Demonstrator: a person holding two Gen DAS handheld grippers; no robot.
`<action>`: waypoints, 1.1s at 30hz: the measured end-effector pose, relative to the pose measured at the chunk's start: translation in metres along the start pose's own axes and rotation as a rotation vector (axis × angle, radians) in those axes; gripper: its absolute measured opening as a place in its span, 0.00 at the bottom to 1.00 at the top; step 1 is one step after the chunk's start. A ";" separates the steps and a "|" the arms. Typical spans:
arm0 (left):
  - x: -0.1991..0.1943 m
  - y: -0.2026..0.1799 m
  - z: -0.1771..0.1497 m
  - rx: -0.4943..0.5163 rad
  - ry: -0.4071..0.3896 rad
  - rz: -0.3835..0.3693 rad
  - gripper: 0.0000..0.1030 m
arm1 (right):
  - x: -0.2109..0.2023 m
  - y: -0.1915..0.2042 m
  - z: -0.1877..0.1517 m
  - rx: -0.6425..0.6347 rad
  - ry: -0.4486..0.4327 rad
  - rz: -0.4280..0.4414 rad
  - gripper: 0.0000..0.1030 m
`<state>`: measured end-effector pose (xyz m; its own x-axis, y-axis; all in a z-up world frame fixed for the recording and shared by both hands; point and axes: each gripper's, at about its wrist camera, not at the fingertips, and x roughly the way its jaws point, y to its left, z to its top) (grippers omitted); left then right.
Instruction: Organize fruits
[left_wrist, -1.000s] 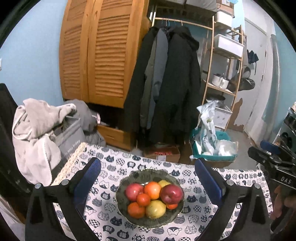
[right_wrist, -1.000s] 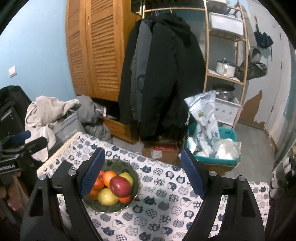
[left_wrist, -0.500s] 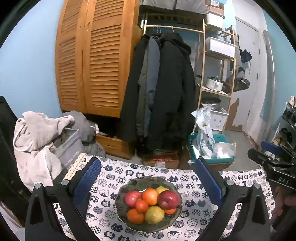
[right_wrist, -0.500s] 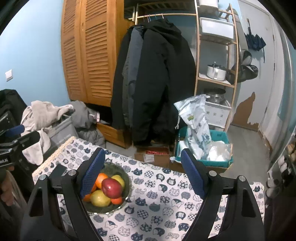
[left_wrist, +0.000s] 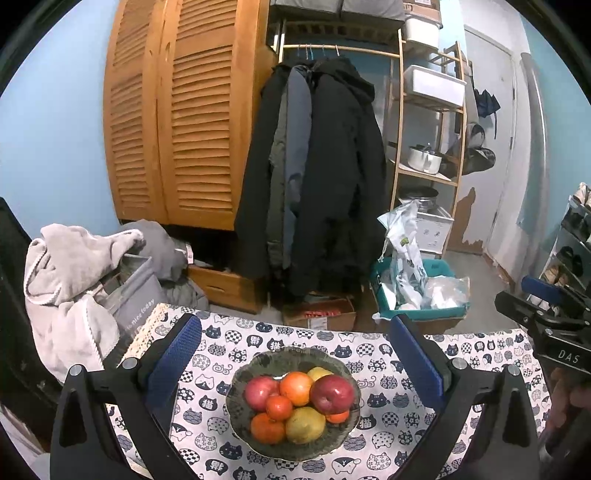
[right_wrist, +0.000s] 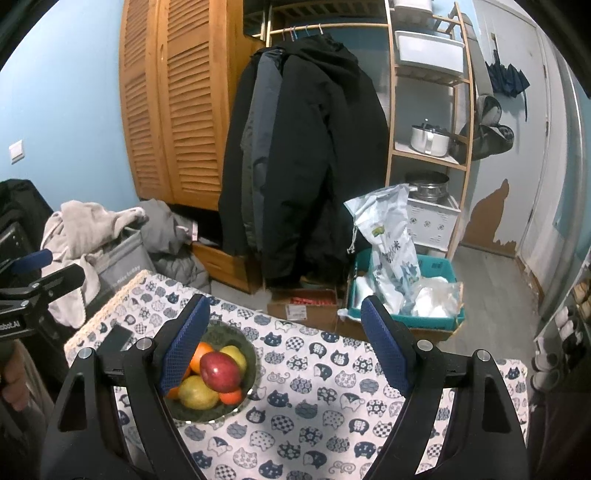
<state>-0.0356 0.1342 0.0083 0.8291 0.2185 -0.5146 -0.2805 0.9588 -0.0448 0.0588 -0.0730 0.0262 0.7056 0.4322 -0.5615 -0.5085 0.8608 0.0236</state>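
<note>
While both grippers hover spread and empty, the left gripper (left_wrist: 293, 354) frames the heaped fruit bowl (left_wrist: 240, 413) on the cat-print tablecloth (right_wrist: 314, 417); nudging the top apple (left_wrist: 332, 393) could probably send fruit rolling off.
</note>
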 end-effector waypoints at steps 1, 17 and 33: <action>0.000 0.000 0.000 0.000 0.001 0.001 0.99 | 0.000 0.000 0.000 0.001 0.001 0.002 0.80; -0.003 -0.001 -0.001 -0.010 0.003 -0.016 0.99 | -0.001 0.002 -0.003 -0.007 0.003 -0.003 0.80; -0.007 -0.004 0.000 0.006 -0.013 0.023 0.99 | -0.001 0.002 -0.003 -0.008 0.003 -0.003 0.80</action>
<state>-0.0403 0.1287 0.0117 0.8287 0.2429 -0.5042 -0.2966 0.9546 -0.0275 0.0559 -0.0727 0.0245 0.7057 0.4290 -0.5638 -0.5103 0.8598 0.0155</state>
